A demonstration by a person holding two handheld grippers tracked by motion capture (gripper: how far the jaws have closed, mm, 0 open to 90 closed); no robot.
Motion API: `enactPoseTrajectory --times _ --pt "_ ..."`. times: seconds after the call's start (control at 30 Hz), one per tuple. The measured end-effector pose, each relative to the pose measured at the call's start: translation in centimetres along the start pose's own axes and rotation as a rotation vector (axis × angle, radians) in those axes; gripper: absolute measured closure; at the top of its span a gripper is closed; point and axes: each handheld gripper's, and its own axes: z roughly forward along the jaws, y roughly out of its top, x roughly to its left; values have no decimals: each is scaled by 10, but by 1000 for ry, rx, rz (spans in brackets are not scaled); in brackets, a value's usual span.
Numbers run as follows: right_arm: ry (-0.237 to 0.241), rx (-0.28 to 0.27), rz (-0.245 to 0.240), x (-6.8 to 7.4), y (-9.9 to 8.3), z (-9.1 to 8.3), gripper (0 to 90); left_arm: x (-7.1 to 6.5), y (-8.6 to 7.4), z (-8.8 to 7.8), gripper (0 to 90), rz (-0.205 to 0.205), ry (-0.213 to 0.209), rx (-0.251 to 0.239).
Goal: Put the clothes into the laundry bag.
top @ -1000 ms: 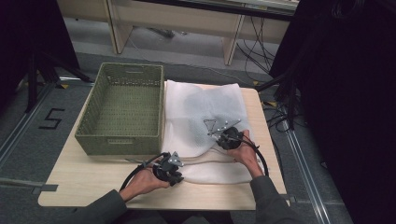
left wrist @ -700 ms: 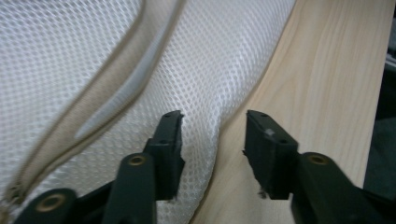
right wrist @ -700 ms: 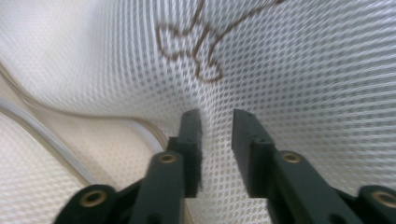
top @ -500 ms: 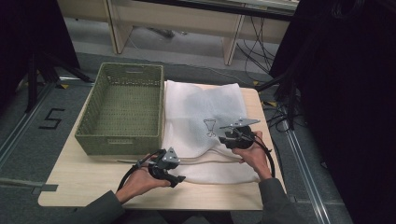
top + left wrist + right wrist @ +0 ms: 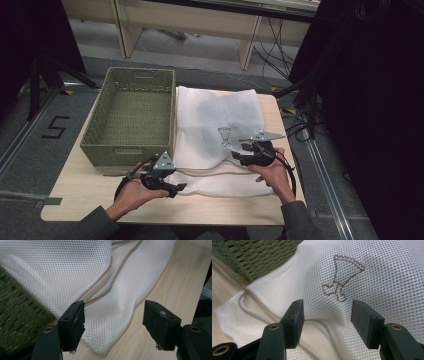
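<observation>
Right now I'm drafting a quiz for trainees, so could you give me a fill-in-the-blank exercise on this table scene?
1. The woven basket holds ____.
2. The white mesh bag lies to the ____ of the basket in the high view.
3. The jaws of the left hand-held gripper stand ____ over a corner of the bag.
4. The small brown stitched design lies just ahead of the ____ hand-held gripper.

Missing words: nothing; right; open; right

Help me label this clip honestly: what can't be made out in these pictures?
- Mesh bag contents: the white netting is opaque in the high view, so cannot tell.
- Embroidered emblem: what it depicts stays unclear, tiny from above.
- Basket near wall: blurred at the left gripper view's edge.
- Left claw tips against cloth: too small from above to judge contact.
</observation>
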Motion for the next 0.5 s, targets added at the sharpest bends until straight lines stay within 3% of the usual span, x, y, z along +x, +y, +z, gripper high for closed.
enactPoseTrajectory --times 0.17,0.2,0.23,0.27,0.37,0.5 --pt "3 -23 -5 6 -5 -3 423 3 -3 -4 304 5 -10 -5" --pt "12 -5 -7 7 -6 -4 421 2 -5 -5 293 -19 -4 -2" --pt "10 -15 -4 9 -7 -4 418 4 -5 -6 286 -4 -9 -6" --pt "8 -29 -9 10 -9 -4 415 4 -6 -7 279 -27 -2 -4" --pt "17 -18 -23 10 -10 -7 409 6 -8 -11 265 -38 7 -14" --pt "32 -17 -2 16 -14 -7 399 9 -11 -15 254 -33 9 -20"
